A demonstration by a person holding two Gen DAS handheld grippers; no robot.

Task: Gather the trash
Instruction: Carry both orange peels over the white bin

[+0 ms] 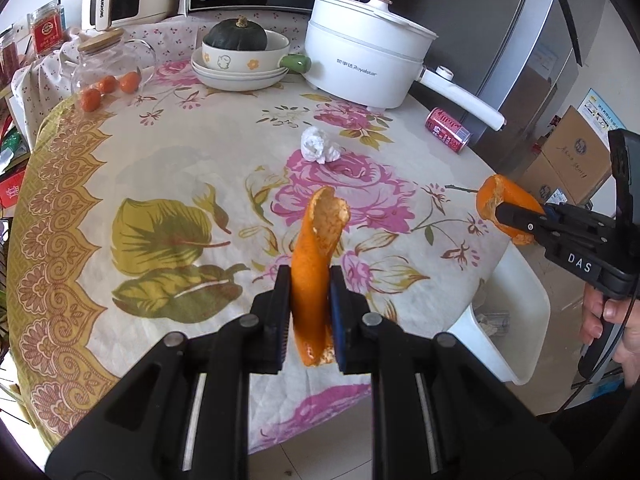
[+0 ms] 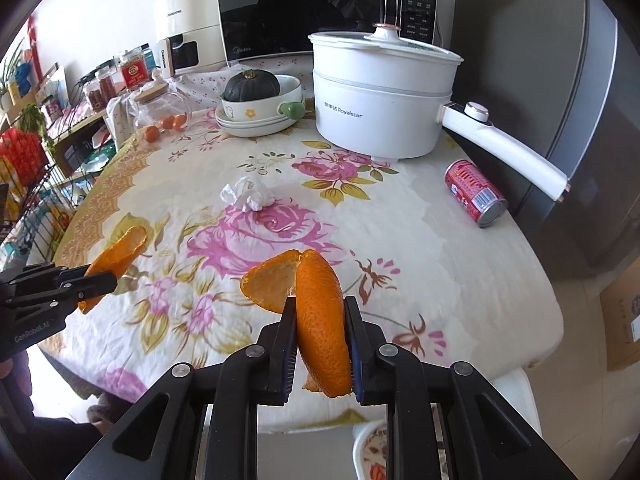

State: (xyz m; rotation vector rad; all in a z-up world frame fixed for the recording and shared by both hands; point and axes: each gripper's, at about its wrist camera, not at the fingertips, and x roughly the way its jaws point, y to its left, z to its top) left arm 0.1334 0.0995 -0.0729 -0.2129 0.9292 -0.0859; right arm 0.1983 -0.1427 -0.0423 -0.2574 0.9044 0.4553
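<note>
Left wrist: left gripper (image 1: 310,312) pinching orange peel (image 1: 316,256).

This is a home kitchen. A round desk (image 2: 460,280) under a floral cloth carries a white electric cooking pot (image 2: 380,96), stacked ceramic bowls (image 2: 256,120) holding a dark green squash (image 2: 251,85) and a glass jar (image 1: 112,62). Behind stand a black microwave oven (image 2: 300,12) and a grey steel refrigerator (image 2: 600,120).

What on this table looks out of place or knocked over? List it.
A red can lies tipped on its side near the table edge, below the white pot's handle. A crumpled white tissue sits loose mid-table on the floral tablecloth. Nothing looks spilled.
</note>
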